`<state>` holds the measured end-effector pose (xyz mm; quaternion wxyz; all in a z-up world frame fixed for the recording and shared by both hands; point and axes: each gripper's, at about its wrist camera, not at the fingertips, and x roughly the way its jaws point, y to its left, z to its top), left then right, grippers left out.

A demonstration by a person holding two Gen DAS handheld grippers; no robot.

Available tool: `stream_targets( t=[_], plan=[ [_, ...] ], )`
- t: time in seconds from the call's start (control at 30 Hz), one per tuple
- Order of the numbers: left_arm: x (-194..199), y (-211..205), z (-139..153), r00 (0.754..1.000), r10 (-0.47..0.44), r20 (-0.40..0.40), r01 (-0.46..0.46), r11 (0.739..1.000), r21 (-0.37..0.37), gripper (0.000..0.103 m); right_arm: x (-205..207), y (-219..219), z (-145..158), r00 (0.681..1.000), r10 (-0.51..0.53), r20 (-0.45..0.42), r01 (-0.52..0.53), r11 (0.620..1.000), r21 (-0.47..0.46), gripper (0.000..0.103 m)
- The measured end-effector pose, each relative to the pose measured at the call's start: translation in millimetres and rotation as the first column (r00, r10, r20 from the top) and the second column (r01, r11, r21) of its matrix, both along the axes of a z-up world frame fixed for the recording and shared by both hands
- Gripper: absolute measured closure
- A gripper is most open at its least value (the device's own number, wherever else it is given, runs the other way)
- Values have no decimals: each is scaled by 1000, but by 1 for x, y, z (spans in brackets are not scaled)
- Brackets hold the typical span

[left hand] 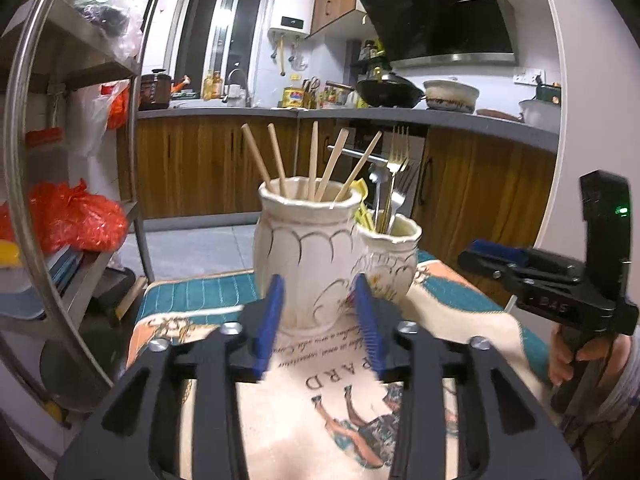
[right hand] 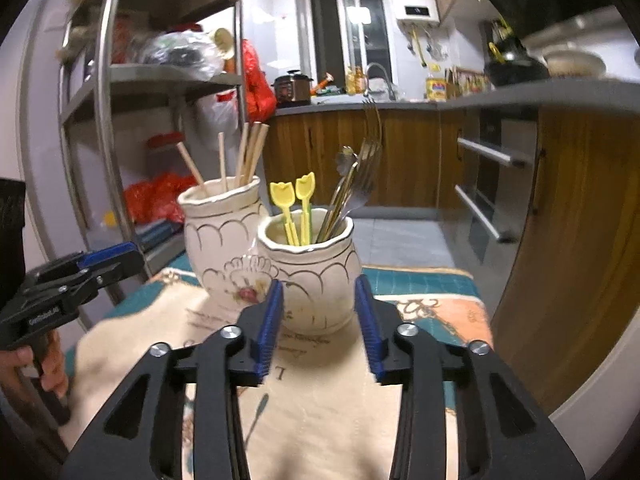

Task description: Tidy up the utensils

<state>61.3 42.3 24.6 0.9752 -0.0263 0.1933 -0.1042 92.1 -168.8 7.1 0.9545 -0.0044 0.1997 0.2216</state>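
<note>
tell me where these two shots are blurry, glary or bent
Left wrist view: the shelf rail bows from fisheye, the window glares, the vases stay fairly sharp. Right wrist view: the shelf and wok smear with blur, and the counter curves.

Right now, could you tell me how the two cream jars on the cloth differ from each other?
The taller jar holds wooden chopsticks, while the shorter jar holds yellow plastic picks and metal forks and spoons. The taller jar stands behind the shorter jar in the right wrist view. Both are cream ceramic with scalloped line trim, upright and close together on the cloth.
</note>
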Motion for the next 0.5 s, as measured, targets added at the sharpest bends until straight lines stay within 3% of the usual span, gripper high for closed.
stream_targets(
  t=[0.03, 0.1, 0.4, 0.5],
  plan=[
    [-4, 0, 1, 1000, 4, 22, -4, 1000, 1, 53, -3, 1, 0, 1000, -1, 20, 2, 1000, -16, 51],
    [-8, -1, 3, 999, 23, 47, -23, 1000, 12, 34, -8, 1, 0, 999, -2, 49, 4, 999, -34, 35],
    [-16, -2, 5, 995, 45, 90, -47, 998, 30, 13, -15, -7, 3, 995, -2, 97, 2, 1000, 1, 11],
    [-18, -3, 5, 994, 59, 94, -63, 997, 33, 9, -16, -9, 3, 995, -3, 100, 2, 1000, 9, 8]
  ],
)
